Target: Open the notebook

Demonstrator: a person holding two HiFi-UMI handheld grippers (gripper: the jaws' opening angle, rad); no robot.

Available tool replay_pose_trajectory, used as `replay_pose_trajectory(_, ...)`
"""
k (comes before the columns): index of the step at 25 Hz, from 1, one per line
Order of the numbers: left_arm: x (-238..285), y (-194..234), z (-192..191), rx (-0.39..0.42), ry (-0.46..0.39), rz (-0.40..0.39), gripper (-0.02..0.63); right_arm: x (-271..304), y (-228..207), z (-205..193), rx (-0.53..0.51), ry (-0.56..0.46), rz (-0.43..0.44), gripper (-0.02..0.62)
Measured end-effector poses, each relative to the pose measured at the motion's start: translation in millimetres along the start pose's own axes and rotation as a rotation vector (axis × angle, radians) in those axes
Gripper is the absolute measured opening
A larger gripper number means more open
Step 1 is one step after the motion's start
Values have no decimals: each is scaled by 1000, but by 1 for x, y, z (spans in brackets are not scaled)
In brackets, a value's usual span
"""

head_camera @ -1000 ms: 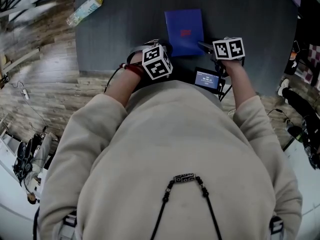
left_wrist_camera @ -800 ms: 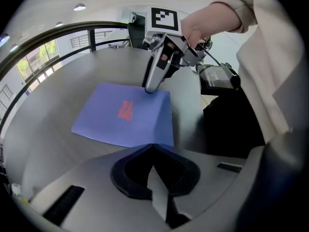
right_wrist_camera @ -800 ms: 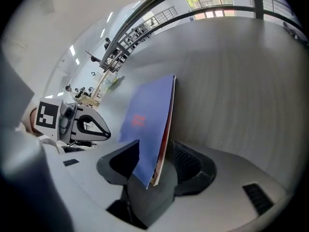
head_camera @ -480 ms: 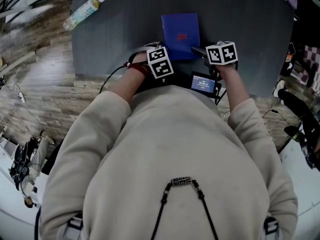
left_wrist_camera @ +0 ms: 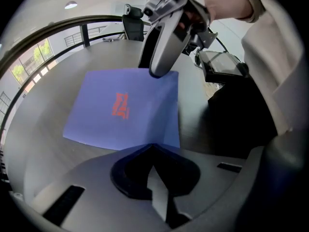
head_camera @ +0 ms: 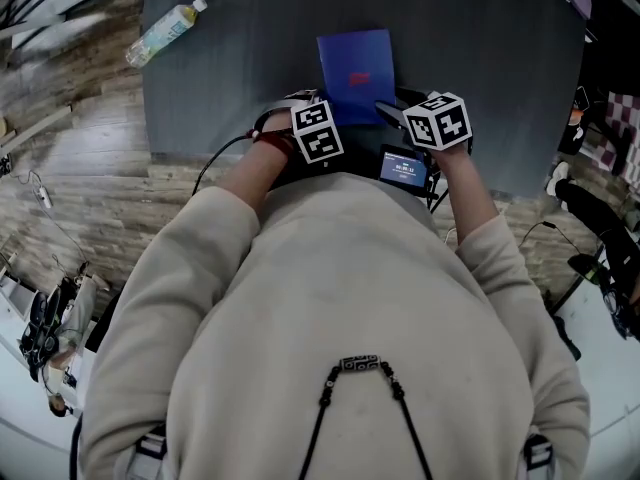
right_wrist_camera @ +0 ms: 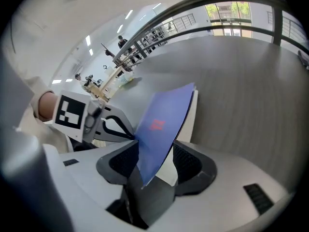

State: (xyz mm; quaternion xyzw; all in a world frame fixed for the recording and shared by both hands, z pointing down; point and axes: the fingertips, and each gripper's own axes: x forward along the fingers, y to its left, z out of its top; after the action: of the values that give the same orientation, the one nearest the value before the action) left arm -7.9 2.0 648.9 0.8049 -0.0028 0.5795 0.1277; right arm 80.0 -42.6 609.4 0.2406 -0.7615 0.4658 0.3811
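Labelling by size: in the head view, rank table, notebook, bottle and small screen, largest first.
1. grey table
2. blue notebook
3. plastic bottle and small screen: about alike, left unranked.

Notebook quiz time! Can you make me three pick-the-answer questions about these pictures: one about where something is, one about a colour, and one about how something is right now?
1. Where is the bottle?
A inside a box
B at the far left corner of the table
C under a chair

2. What colour is the notebook?
A green
B blue
C yellow

3. How is the cover now?
A lying flat and shut
B torn off
C lifted, standing between the fingers of the right gripper

Answers:
1 B: the head view shows it at that corner.
2 B: it is blue with a small red mark.
3 C: the right gripper view shows it raised off the white pages. The fingers have just been opening and stand apart around it.
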Motion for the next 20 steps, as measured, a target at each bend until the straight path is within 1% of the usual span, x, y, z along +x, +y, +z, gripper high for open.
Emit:
replay_pose_trajectory(3,-1,-1,-1,-10,3,10,2,-14,34,17,-31,-60,67,215)
replay_pose_trajectory(5,-1,-3,-1,-6,4,13,2,-16,51,23,-53,-78,103,215)
replay_pose_trajectory(10,-1,1,1,9,6,22,2,-8,67,39,-86,-92,158,215)
replay_pose_trajectory(13,0,0,3,37,30,27,2,-9,78,48,-34,-134,231,214)
replay_pose_trajectory(16,0,0,3,23,16,26,2,-9,79,57,43,-178,282,215)
replay_pose_trajectory(18,-1,1,3,26,6,38,2,-11,81,59,53,-189,302,213)
replay_pose_trajectory(20,-2,2,2,63,15,72,2,-13,87,63,51,-199,326,213)
